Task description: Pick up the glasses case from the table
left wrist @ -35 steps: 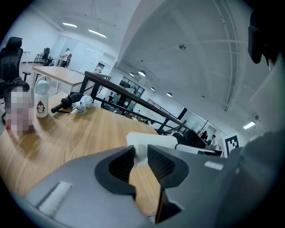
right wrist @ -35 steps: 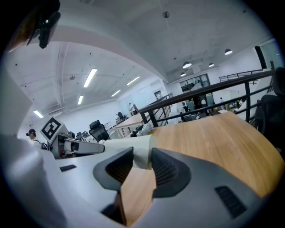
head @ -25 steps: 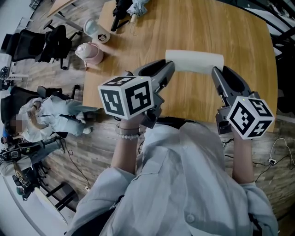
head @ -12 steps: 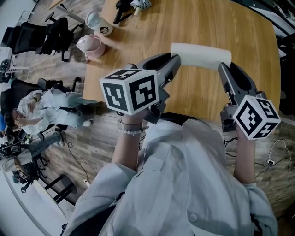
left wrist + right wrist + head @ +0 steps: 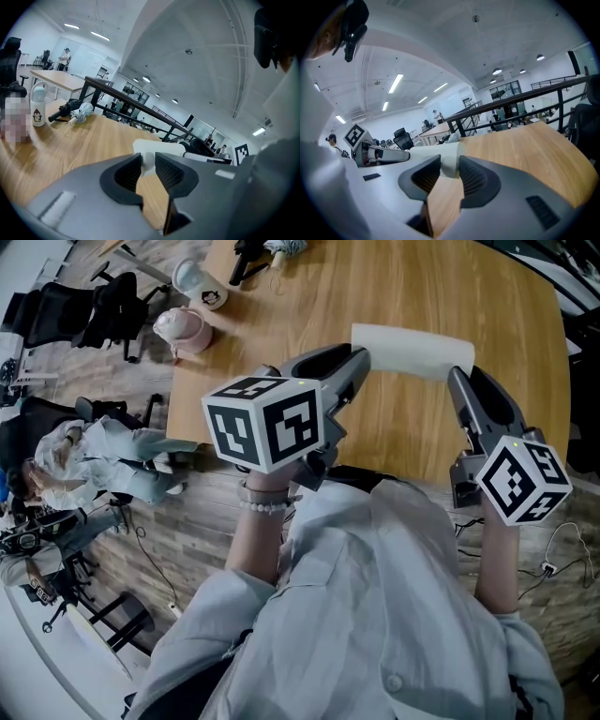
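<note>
Flanking the glasses case (image 5: 412, 351), the person's two grippers sit low over the table (image 5: 394, 277), one at each end of it. The left gripper (image 5: 354, 367) noses up to the case's left end and the right gripper (image 5: 459, 381) to its right end. Each gripper view shows its jaws only a narrow way apart and holding nothing. The white end of the case shows in the gap just past the tips, with bare wood visible lower down between the jaws.

This two-sided setup reads as a way to bracket a long, smooth object so it cannot slide off sideways when a grip comes. The case looks wider than either gap, so the jaws would likely need to spread before taking it.

The case lies flat on the wood near the table's near edge. Its long axis runs left to right in front of the person, with the right end angled slightly nearer to them.
</note>
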